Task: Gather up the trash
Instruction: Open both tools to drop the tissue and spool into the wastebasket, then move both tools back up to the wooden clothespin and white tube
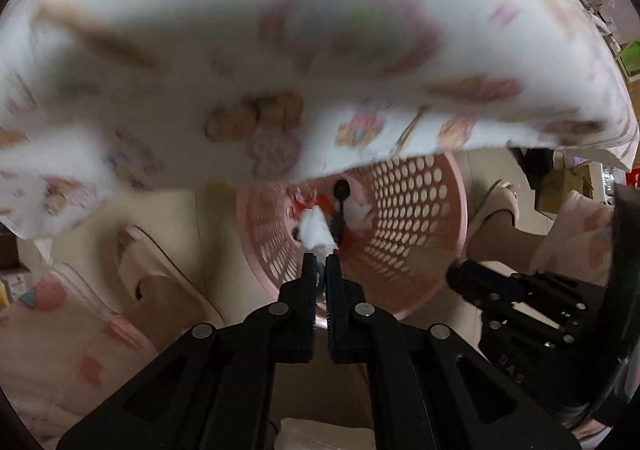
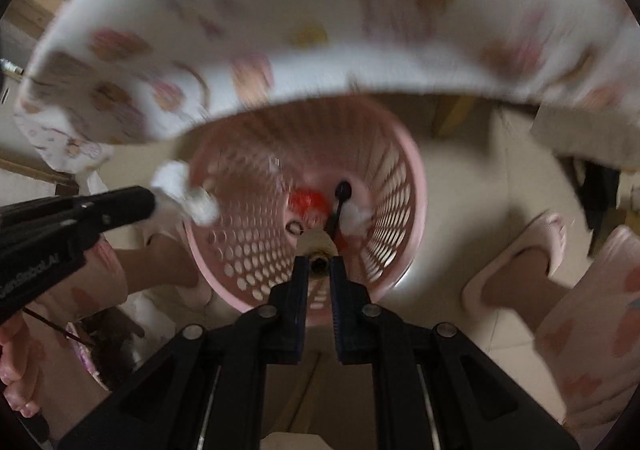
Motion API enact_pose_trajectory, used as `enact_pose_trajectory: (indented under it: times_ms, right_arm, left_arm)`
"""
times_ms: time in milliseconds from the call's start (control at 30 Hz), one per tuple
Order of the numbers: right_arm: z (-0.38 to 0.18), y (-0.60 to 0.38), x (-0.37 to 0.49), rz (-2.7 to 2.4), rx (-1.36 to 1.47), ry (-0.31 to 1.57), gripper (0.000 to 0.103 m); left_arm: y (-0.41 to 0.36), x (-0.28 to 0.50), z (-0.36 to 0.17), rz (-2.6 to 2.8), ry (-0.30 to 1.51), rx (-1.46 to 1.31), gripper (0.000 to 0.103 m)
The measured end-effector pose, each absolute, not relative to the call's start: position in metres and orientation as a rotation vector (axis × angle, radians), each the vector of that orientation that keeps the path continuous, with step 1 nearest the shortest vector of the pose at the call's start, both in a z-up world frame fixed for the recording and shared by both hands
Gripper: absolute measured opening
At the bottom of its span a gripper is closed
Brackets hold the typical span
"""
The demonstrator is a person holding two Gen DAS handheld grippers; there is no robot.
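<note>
A pink perforated trash basket [image 1: 412, 234] stands on the floor below the table edge; it also shows in the right wrist view [image 2: 248, 250]. Inside lie a black plastic spoon [image 1: 341, 206], red wrapper bits [image 2: 306, 202] and white tissue [image 2: 356, 220]. My left gripper [image 1: 320, 256] is shut on a crumpled white tissue [image 1: 316, 230] held over the basket's mouth; it shows from the side in the right wrist view [image 2: 154, 198] with the tissue [image 2: 184, 196]. My right gripper [image 2: 319, 260] is shut on a small beige tube-like piece [image 2: 320, 250] above the basket.
A table with a white cartoon-print cloth [image 1: 280, 50] overhangs the basket. The person's feet in pink slippers [image 2: 524, 258] stand on the beige tile floor on both sides. Cardboard boxes [image 1: 568, 186] sit at far right.
</note>
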State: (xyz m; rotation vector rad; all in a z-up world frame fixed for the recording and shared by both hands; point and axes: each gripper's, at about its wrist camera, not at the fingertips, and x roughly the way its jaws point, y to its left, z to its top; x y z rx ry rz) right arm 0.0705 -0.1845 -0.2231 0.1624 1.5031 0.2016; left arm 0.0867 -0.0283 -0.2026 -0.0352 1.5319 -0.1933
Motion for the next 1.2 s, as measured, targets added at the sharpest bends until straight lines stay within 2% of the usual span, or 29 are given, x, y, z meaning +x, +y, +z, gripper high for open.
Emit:
enact_pose_trajectory:
  times_ms: [100,200,233,267,300,400,433,533,633,700,733,833,967,1100,1200]
  right_arm:
    - [-0.239,-0.185,0.066,0.198,0.190,1.574,0.010]
    - [-0.248,-0.185,0.065,0.189,0.190,1.605,0.010]
    - [-0.250,-0.185,0.065,0.191,0.190,1.611,0.010]
    - [-0.252,-0.186,0.065,0.191,0.188,1.617,0.010]
    - [-0.253,-0.186,0.065,0.187,0.186,1.621,0.010]
    - [-0.256,-0.188,0.064,0.158,0.188,1.628,0.010]
    - [-0.257,-0.189,0.064,0.146,0.195,1.626,0.010]
    - [-0.257,-0.191,0.064,0.132,0.188,1.620,0.010]
    - [-0.256,-0.191,0.066,0.116,0.173,1.607,0.011]
    - [-0.252,-0.191,0.067,0.108,0.165,1.592,0.031]
    - [-0.249,-0.191,0.067,0.100,0.154,1.579,0.049]
    - [-0.237,-0.188,0.067,0.080,0.101,1.530,0.052]
    - [-0.213,-0.181,0.064,0.075,0.061,1.448,0.068]
    - [-0.176,-0.174,0.058,0.094,-0.008,1.307,0.076]
    - [-0.140,-0.170,0.050,0.110,-0.042,1.162,0.085]
  left_arm:
    - [-0.031,0.083,-0.218,-0.208,1.604,-0.056,0.002]
    - [-0.039,0.077,-0.227,-0.199,1.646,0.009,0.009]
    - [-0.041,0.075,-0.231,-0.194,1.675,0.032,0.019]
    - [-0.043,0.073,-0.235,-0.190,1.695,0.043,0.036]
    - [-0.042,0.071,-0.235,-0.180,1.699,0.043,0.043]
    - [-0.033,0.070,-0.228,-0.146,1.679,0.015,0.053]
    - [-0.029,0.070,-0.225,-0.148,1.671,-0.005,0.062]
    - [-0.023,0.070,-0.208,-0.157,1.623,-0.042,0.067]
    - [-0.023,0.070,-0.185,-0.149,1.541,-0.025,0.077]
    - [-0.022,0.071,-0.169,-0.149,1.481,-0.029,0.077]
    - [-0.021,0.072,-0.162,-0.150,1.461,-0.033,0.079]
    - [-0.019,0.074,-0.146,-0.178,1.422,-0.059,0.082]
    - [-0.001,0.076,-0.123,-0.140,1.329,-0.132,0.082]
    - [0.012,0.072,-0.092,-0.106,1.196,-0.148,0.083]
    - [0.016,0.069,-0.071,-0.092,1.095,-0.127,0.085]
